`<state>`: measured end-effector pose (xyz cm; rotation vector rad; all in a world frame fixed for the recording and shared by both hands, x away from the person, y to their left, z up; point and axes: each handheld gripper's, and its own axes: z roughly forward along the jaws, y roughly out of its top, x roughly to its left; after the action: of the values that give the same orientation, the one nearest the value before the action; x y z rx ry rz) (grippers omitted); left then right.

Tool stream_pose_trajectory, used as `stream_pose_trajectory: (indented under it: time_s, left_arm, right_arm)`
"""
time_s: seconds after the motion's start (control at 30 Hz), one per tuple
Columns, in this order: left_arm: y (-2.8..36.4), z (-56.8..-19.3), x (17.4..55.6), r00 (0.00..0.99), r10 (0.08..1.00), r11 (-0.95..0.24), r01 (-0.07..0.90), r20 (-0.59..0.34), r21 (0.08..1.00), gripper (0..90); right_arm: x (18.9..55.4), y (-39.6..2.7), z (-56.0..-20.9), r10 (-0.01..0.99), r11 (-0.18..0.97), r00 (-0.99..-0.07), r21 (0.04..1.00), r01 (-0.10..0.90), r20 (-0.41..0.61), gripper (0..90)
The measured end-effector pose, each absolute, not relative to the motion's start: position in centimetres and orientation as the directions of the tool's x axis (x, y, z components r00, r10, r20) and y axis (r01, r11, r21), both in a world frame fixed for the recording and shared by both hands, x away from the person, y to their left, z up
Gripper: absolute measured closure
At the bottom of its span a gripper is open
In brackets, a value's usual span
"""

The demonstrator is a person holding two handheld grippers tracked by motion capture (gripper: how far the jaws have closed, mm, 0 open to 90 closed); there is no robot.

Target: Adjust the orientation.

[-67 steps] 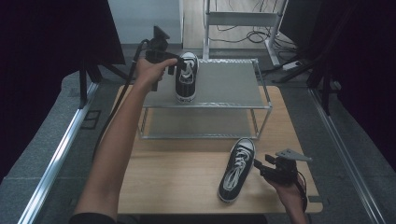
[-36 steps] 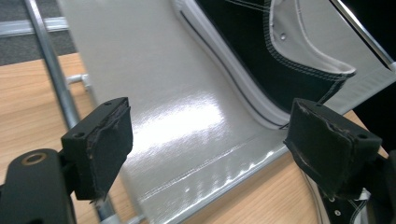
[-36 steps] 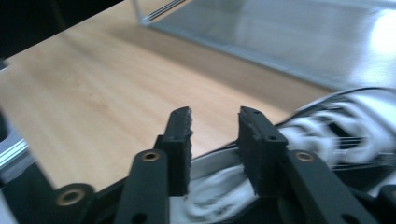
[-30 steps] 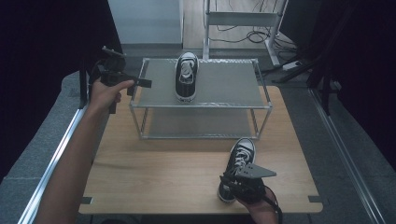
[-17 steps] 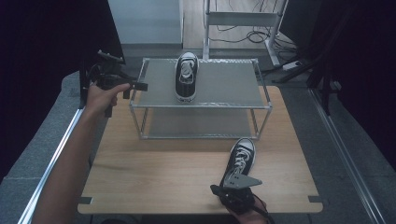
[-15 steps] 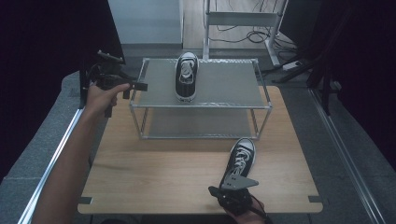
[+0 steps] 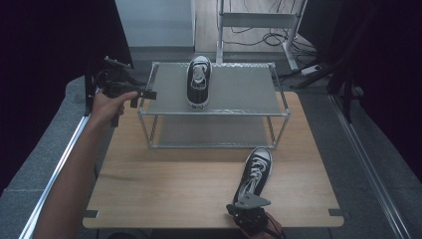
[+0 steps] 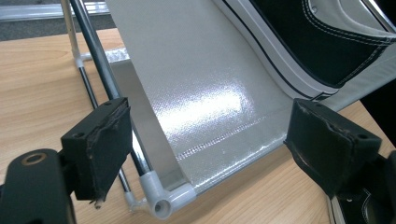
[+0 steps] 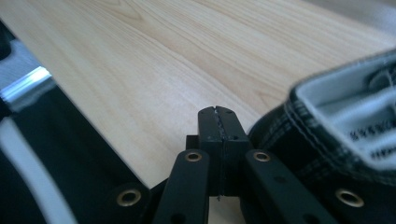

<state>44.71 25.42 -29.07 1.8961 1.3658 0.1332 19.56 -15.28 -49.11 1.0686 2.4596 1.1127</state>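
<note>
One black-and-white sneaker stands on the top shelf of a metal rack. A matching sneaker lies on the wooden table in front of the rack. My left gripper hovers at the rack's left front corner, open; in the left gripper view its jaws stand wide with the shelf corner between them, touching nothing. My right gripper sits low at the table's front edge, just behind the lower sneaker's heel. Its jaws are shut on nothing, beside the heel.
The rack has a lower shelf under the top one. Grey floor and a metal rail run along the table's left side. A frame and cables stand beyond the rack. Bare tabletop lies left of the lower sneaker.
My left gripper pulled away from the sneaker on the rack to the rack's left corner, then stayed. My right gripper shifted from the right of the lower sneaker to behind its heel, sinking toward the front edge.
</note>
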Motion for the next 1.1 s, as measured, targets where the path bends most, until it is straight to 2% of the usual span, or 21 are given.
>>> stream_pose_trajectory:
  time_s: [0.07, 0.33, 0.5, 0.63, 0.93, 1.1]
  left_arm:
    - [25.5, -29.2, 44.8, 0.418, 0.842, -0.121, 0.764, -0.342, 0.634, 14.9]
    - [25.4, -29.1, 45.3, 0.425, 0.839, -0.128, 0.763, -0.341, 0.634, 15.0]
    - [25.3, -29.2, 45.7, 0.43, 0.835, -0.132, 0.762, -0.343, 0.634, 15.0]
    - [25.2, -29.3, 45.9, 0.433, 0.834, -0.136, 0.763, -0.343, 0.632, 15.0]
    - [25.5, -29.3, 46.1, 0.431, 0.835, -0.135, 0.764, -0.343, 0.631, 15.0]
    - [25.6, -29.4, 45.9, 0.436, 0.832, -0.141, 0.764, -0.343, 0.629, 15.0]
  right_arm:
    - [19.3, -16.0, -49.2, 0.703, 0.429, -0.704, 0.727, 0.536, 0.104, 90.0]
    - [18.2, -17.8, -49.0, 0.728, 0.414, -0.678, 0.722, 0.555, 0.104, 90.0]
    - [17.4, -20.4, -48.9, 0.755, 0.376, -0.643, 0.718, 0.585, 0.129, 90.0]
    - [16.9, -22.4, -48.6, 0.791, 0.354, -0.602, 0.72, 0.597, 0.111, 90.0]
    - [17.1, -26.0, -48.5, 0.855, 0.295, -0.511, 0.724, 0.623, 0.091, 90.0]
    - [17.9, -27.5, -48.4, 0.862, 0.256, -0.493, 0.734, 0.629, 0.121, 90.0]
